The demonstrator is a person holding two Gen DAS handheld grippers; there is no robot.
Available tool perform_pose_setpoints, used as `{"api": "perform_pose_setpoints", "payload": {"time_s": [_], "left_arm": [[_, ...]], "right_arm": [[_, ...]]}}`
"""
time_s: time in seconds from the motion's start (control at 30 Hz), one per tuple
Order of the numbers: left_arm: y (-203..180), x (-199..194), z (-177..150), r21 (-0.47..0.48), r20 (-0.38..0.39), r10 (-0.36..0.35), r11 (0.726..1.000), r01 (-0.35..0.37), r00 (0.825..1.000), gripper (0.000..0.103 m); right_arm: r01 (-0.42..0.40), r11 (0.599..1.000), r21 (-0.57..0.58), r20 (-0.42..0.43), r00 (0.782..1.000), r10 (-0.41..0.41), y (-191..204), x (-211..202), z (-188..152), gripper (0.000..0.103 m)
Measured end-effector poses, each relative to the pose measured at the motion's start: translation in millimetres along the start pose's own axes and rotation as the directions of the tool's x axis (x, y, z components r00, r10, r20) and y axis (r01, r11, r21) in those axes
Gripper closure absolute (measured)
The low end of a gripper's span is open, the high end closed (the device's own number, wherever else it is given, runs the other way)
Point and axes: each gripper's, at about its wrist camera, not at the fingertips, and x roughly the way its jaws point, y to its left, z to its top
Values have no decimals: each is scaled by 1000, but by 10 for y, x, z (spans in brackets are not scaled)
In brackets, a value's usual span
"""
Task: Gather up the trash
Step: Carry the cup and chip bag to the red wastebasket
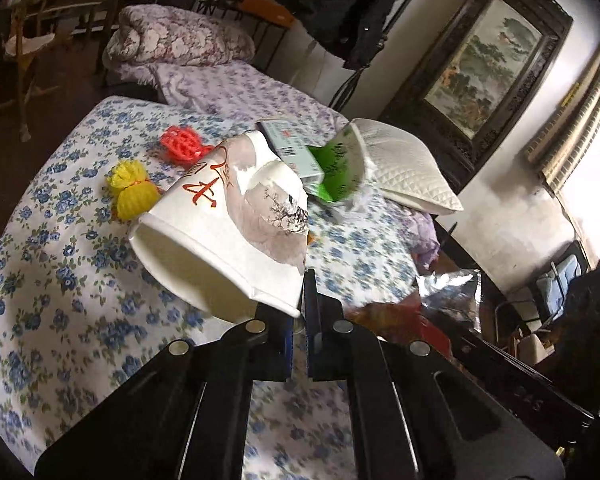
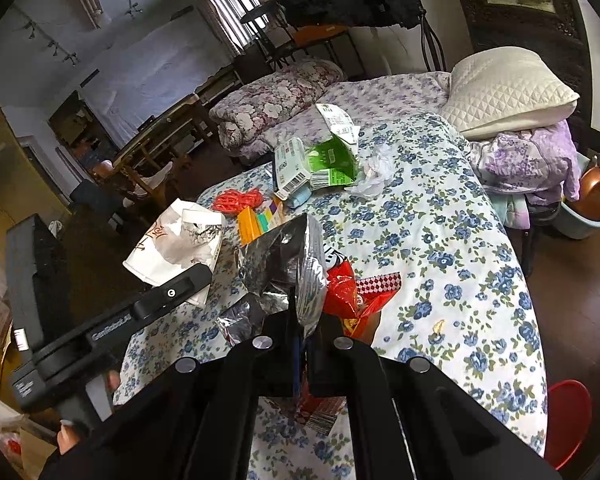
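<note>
A crushed white paper cup with red script hangs tilted above the flowered bedspread. My left gripper is shut on its rim; the right wrist view shows the same cup at that gripper's tip. My right gripper is shut on a crinkled silver snack bag, which stands up from the fingers; the bag also shows in the left wrist view. On the bed lie a red foam net, a yellow foam net, a green carton, a crumpled tissue and a red wrapper.
A white quilted pillow and a folded flowered quilt sit at the bed's far end. A red bin stands on the floor at the right, near a blue bucket. Wooden chairs stand beyond the bed.
</note>
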Motion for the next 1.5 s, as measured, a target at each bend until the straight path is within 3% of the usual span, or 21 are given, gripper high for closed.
{"api": "perform_pose_setpoints", "payload": {"time_s": [0.3,0.43,0.73,0.87,1.0,1.2,1.3,1.4,1.5], "left_arm": [[-521,-382,-168,101,13,-18,995,16,1000,98],[-825,-465,-275,136,1,-60,989,59,998,98],[-1739,-300,-737,248,-133,-141,954,170,981,98],[-2154,-30,-998,295,-227,-165,928,229,960,98],[-2545,333,-1327,357,-326,-142,897,261,935,98],[-2974,883,-1860,421,-448,-85,858,294,890,98],[-3115,1222,-2098,421,-512,-57,853,309,857,98],[-3205,1594,-2343,440,-585,-28,828,347,810,98],[-3233,1881,-2496,445,-622,-1,823,353,783,98]], "right_arm": [[10,1000,3,51,999,-10,-52,-531,-91,101],[34,999,22,72,997,-36,-208,-826,-163,101],[148,986,76,64,986,-152,-910,-1493,-414,101],[253,962,107,44,965,-259,-1368,-1744,-590,101],[341,926,165,-5,939,-345,-1887,-1933,-861,101],[396,880,262,-79,918,-389,-2537,-1999,-1255,101],[404,862,306,-124,914,-385,-2800,-1883,-1406,101],[406,841,358,-179,914,-365,-3097,-1726,-1606,101],[418,821,389,-229,907,-353,-3302,-1585,-1797,101]]}}
